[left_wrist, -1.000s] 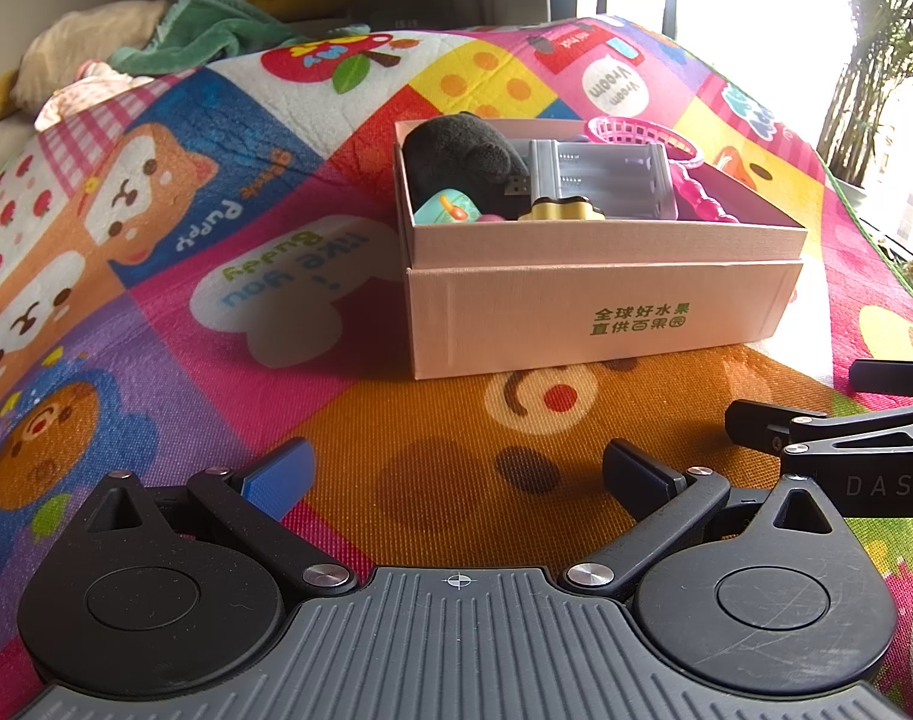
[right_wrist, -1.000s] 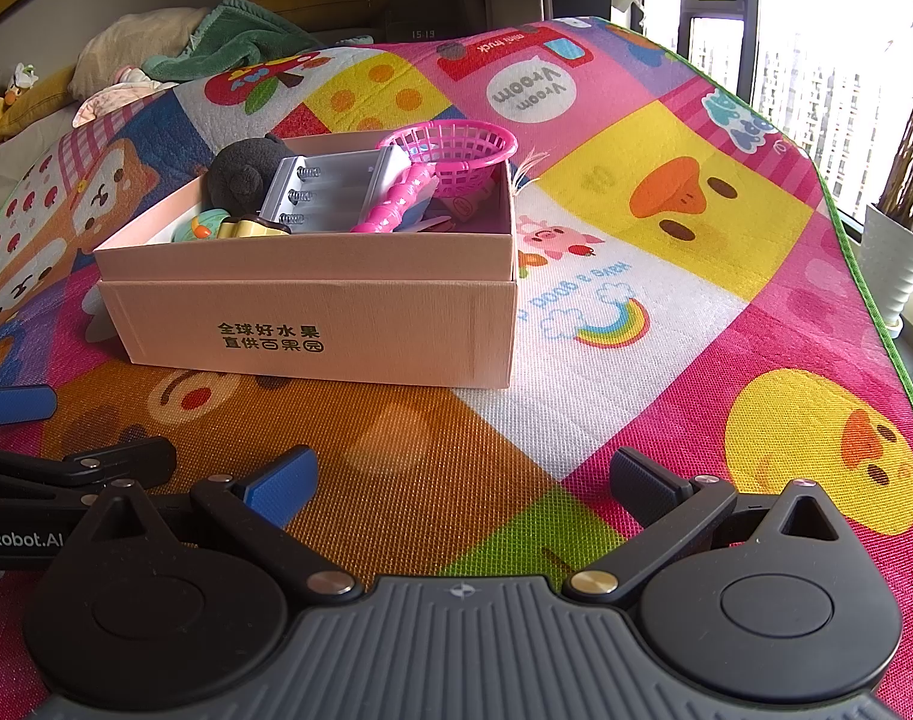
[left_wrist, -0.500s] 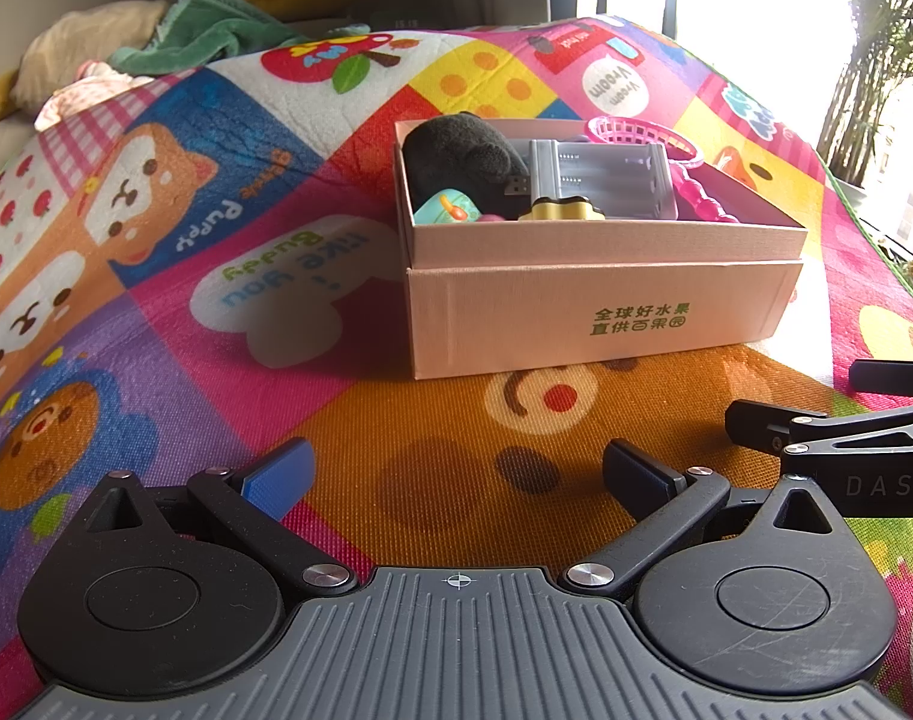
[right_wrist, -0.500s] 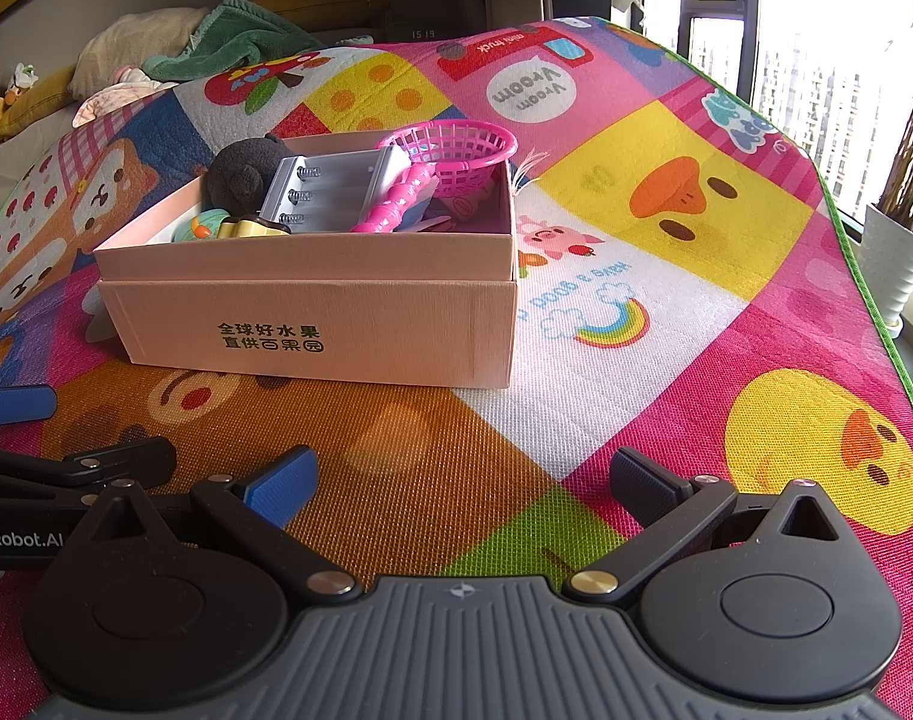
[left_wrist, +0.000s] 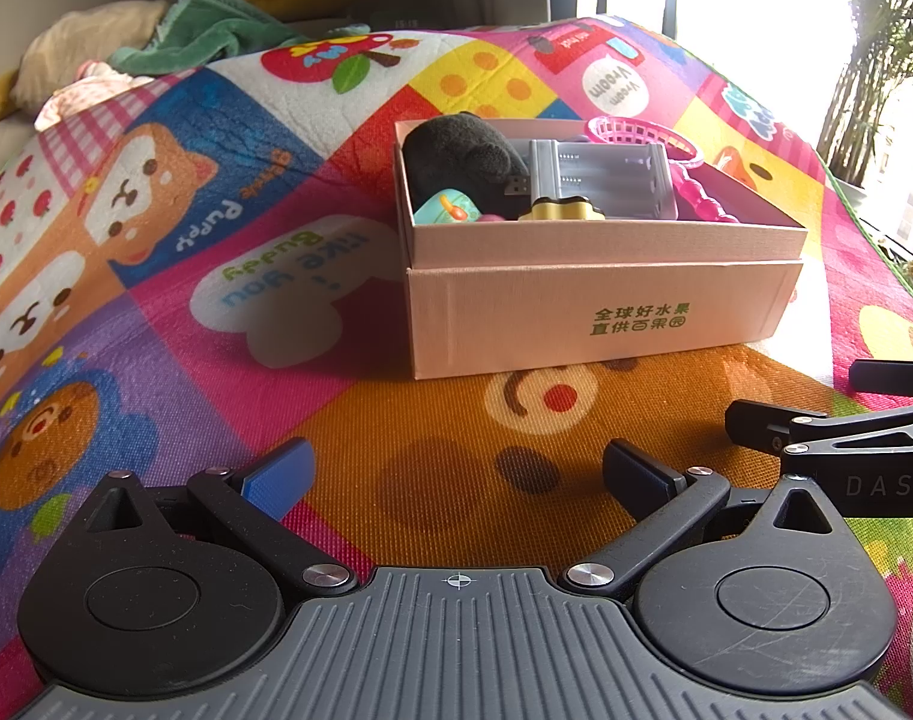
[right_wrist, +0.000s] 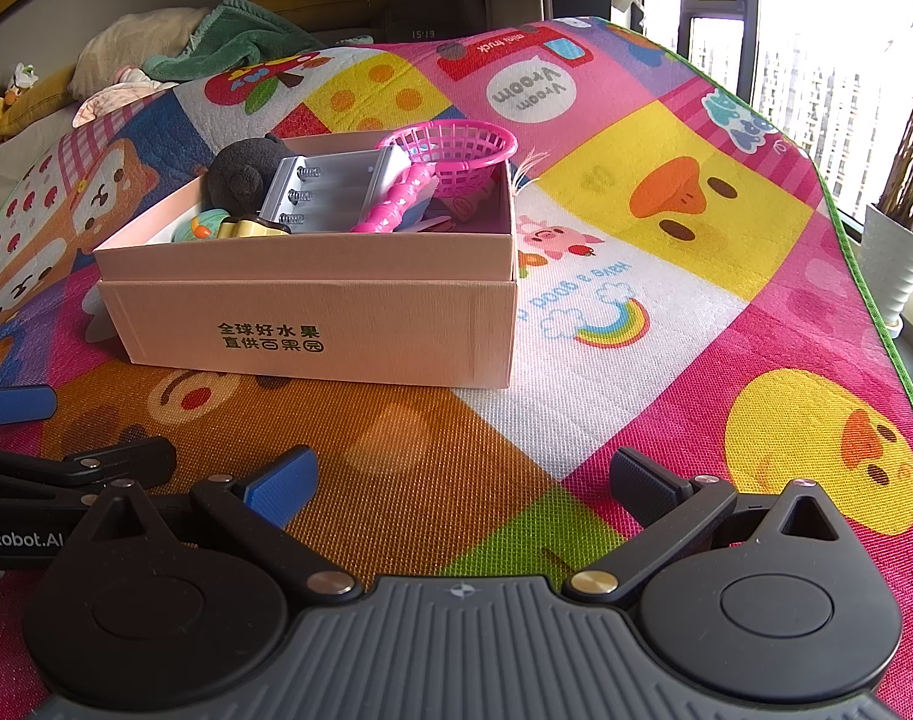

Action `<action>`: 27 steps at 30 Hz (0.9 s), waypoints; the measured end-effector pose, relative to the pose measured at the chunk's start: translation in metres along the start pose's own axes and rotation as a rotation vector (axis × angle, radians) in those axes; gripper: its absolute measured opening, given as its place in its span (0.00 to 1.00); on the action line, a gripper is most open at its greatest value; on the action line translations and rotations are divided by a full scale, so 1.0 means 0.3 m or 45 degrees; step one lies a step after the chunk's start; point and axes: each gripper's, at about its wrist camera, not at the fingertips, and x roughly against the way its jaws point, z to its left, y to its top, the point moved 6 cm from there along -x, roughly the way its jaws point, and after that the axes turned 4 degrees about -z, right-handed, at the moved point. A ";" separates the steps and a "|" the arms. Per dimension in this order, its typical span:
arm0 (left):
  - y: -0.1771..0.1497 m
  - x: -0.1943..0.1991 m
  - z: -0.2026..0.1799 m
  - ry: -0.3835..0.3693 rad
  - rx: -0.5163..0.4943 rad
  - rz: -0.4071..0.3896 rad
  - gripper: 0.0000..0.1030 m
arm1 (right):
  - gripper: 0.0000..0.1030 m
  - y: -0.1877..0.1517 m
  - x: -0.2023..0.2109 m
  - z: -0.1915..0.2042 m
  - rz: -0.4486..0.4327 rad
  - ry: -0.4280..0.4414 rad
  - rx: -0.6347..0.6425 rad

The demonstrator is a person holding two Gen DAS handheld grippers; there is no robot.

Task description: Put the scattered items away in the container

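Right wrist: box (right_wrist: 312, 324) near, mat (right_wrist: 666, 360) bare rightward

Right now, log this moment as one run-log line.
left gripper: open, empty | right gripper: open, empty | cardboard box: holds pink basket, black plush | mat: no loose items seen

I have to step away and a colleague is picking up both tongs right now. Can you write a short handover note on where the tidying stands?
Left tongs: open, empty, low over the play mat, short of the box.
Right tongs: open, empty, beside the left ones, same distance back.
Cardboard box: upright on the mat, holding the black plush, grey battery holder, pink toy net, a teal toy and a yellow piece.
Done: every loose item in view is in the box.
Left: nothing visible on the mat; check beyond both views before stopping.
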 end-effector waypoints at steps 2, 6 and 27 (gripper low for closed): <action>0.000 0.000 0.000 0.000 0.000 -0.001 1.00 | 1.00 0.000 0.000 -0.001 0.000 0.000 0.000; 0.000 0.000 -0.001 0.000 0.000 0.000 1.00 | 1.00 0.000 -0.001 -0.001 0.000 0.000 0.000; 0.014 -0.010 0.001 -0.011 0.028 0.059 1.00 | 1.00 0.001 0.003 -0.006 0.000 0.001 -0.004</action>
